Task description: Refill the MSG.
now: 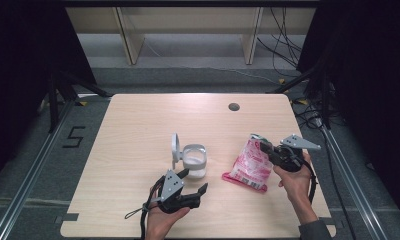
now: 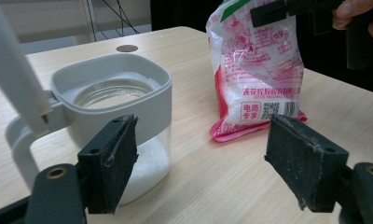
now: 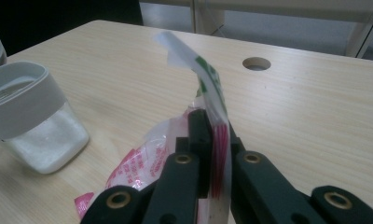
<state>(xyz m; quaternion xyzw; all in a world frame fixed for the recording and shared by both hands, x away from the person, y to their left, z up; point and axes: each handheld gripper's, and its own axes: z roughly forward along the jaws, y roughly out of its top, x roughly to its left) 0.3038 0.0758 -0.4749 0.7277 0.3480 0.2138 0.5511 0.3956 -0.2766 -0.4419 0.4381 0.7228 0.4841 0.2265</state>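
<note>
Right claw (image 3: 212, 140) clamped on pink-and-white bag's (image 1: 249, 166) top, left claw (image 2: 203, 163) wide open, empty, beside clear lidded container (image 2: 128, 112)

bare tabletop (image 1: 138, 125) lies free all round; mid-table the open-lidded container (image 1: 194, 161) and pink bag (image 1: 249, 165) (a clear gap between) block passage.

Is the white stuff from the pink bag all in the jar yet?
Not yet. Done: the jar has its lid flipped open and some white powder at the bottom. In hand: the right gripper pinches the top of the pink bag, whose bottom rests on the table. The left gripper is open beside the jar. Left: probably tipping the bag in.
</note>
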